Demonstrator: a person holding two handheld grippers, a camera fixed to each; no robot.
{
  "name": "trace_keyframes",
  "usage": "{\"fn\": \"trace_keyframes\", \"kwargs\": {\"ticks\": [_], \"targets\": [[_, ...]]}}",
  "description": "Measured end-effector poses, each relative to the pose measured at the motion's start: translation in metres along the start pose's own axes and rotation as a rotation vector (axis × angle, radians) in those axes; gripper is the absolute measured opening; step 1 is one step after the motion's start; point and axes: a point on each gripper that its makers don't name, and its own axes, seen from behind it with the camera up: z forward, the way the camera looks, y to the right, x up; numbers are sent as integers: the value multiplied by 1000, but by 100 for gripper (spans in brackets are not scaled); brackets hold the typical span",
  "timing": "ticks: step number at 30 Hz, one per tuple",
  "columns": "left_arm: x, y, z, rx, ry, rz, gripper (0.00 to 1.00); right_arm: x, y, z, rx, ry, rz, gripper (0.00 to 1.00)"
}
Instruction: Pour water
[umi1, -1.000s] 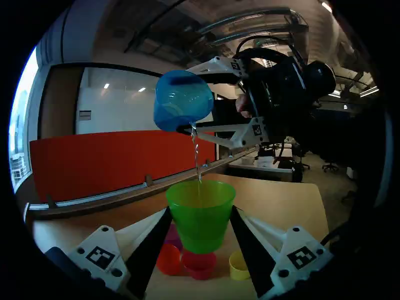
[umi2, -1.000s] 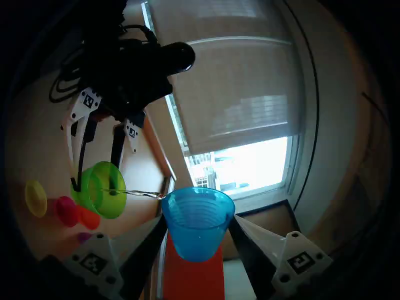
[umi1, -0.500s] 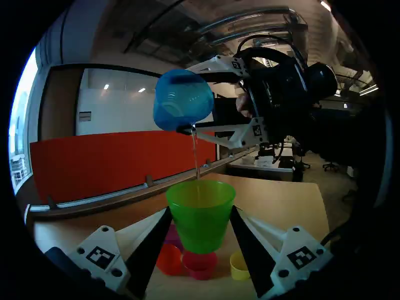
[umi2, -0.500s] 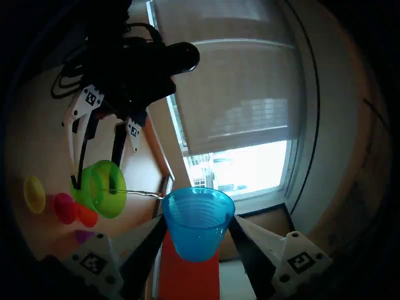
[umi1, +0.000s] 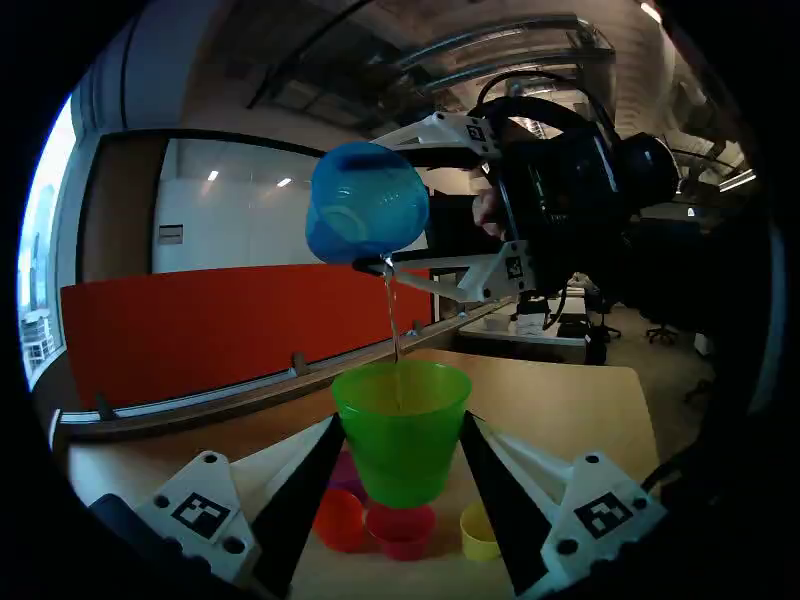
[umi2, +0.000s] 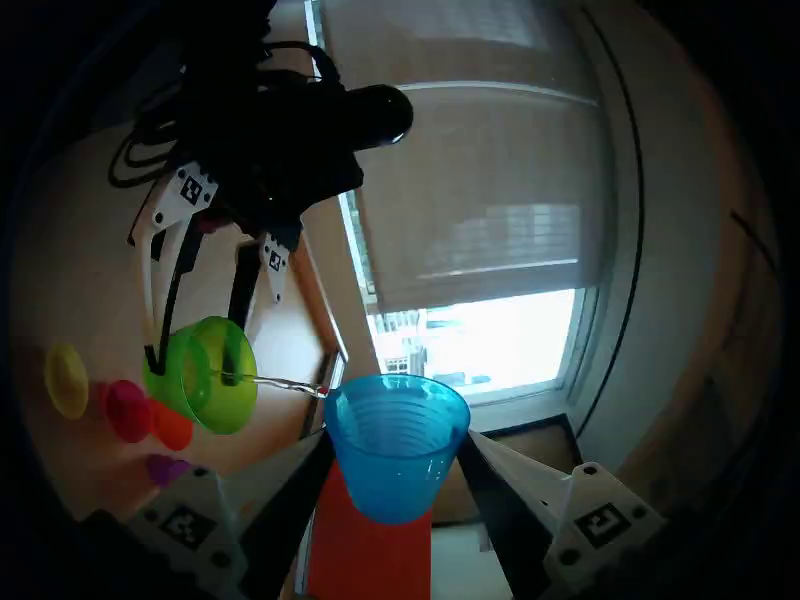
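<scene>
Water (umi1: 392, 318) streams from the tipped blue cup (umi1: 366, 202) into the green cup (umi1: 402, 435) below. Right gripper (umi2: 398, 445) clamps the blue cup; left gripper (umi1: 400, 428) clamps the green cup.

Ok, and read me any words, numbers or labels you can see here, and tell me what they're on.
No text here can be read.
On the left gripper and the right gripper: black-and-white square markers, patterns rather than words.
On the white wall: a small wall plaque, too small and blurred to read.
On the green cup and the blue cup: no print seen.
</scene>
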Motion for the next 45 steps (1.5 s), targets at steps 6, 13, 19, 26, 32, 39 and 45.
{"fn": "trace_keyframes", "kwargs": {"ticks": [6, 13, 19, 26, 32, 39, 45], "targets": [[1, 0, -1, 1, 3, 1, 82, 3, 0, 0, -2, 2, -13, 88], [2, 0, -1, 2, 5, 5, 82, 6, 1, -1, -7, 1, -34, 88], [3, 0, -1, 3, 7, 6, 82, 8, 2, -2, -10, 0, -55, 88], [4, 0, 0, 5, 9, 10, 82, 9, 3, -3, -19, -2, -76, 88], [5, 1, 0, 3, 8, 13, 83, 9, 5, -1, -19, -5, -95, 88], [8, 1, 0, 3, 10, 18, 82, 9, 7, -1, -26, -6, -120, 88], [9, 2, -1, 3, 11, 19, 82, 9, 9, -1, -30, -10, -138, 88]]}}
